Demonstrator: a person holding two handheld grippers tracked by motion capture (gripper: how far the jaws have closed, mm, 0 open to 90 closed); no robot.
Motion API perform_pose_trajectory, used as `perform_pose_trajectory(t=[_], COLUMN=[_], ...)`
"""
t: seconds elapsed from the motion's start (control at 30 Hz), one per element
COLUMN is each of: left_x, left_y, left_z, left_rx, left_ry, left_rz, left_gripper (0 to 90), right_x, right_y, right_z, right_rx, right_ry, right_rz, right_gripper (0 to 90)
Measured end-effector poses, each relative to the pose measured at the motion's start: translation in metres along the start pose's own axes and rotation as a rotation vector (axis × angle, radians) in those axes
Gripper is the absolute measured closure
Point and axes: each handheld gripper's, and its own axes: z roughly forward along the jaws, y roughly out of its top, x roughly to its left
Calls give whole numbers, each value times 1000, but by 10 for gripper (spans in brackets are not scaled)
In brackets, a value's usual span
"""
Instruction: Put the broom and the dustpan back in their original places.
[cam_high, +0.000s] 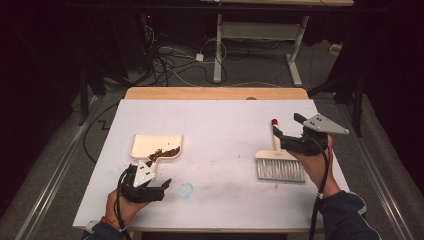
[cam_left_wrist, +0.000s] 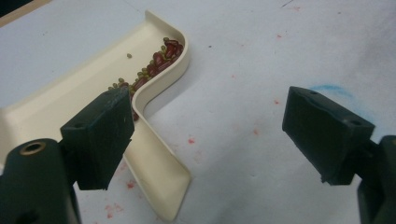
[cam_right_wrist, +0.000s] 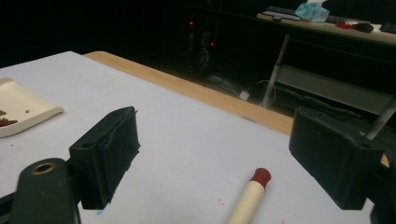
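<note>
A cream dustpan (cam_high: 142, 142) lies at the table's left with red and green beans (cam_high: 164, 152) piled against its near wall. My left gripper (cam_high: 150, 176) hovers open just in front of it, its jaws wide apart above the pan's handle (cam_left_wrist: 159, 172); the beans (cam_left_wrist: 159, 65) lie ahead of the left jaw. A hand brush (cam_high: 280, 167) with grey bristles lies at the right, its cream handle (cam_high: 275, 137) red-tipped and pointing away. My right gripper (cam_high: 287, 126) is open over that handle (cam_right_wrist: 247, 196), holding nothing.
The table is covered by a white sheet (cam_high: 220, 125) with a wooden edge (cam_high: 215, 93) at the back. A blue smudge (cam_high: 186, 190) and faint red stains mark the sheet near the left gripper. Beyond the table are cables and a desk frame on the floor.
</note>
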Motion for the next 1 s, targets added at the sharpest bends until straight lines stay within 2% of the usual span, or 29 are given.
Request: perform_pose_trajectory(t=[0.13,0.37,0.57,0.83,1.0], left_x=[-1,-1,-2,-2,-2], left_y=[0,0,0,0,0], left_z=[-1,-3,-3,-3,-3], left_rx=[-6,-32,-33,-28,-26], left_ry=[-12,2,5,10,8], left_rz=[9,7,12,23,27], left_gripper=[162,162,162,162,162], right_x=[5,7,11,13,10], right_y=[0,0,0,-4,-8], right_z=[-5,-15,-25,-34,-39], right_rx=[-11,-27,-54,-46,-40], right_ry=[7,12,20,17,14], right_rz=[-21,-35,-51,-77,-72], right_gripper=[162,161,164,165,165])
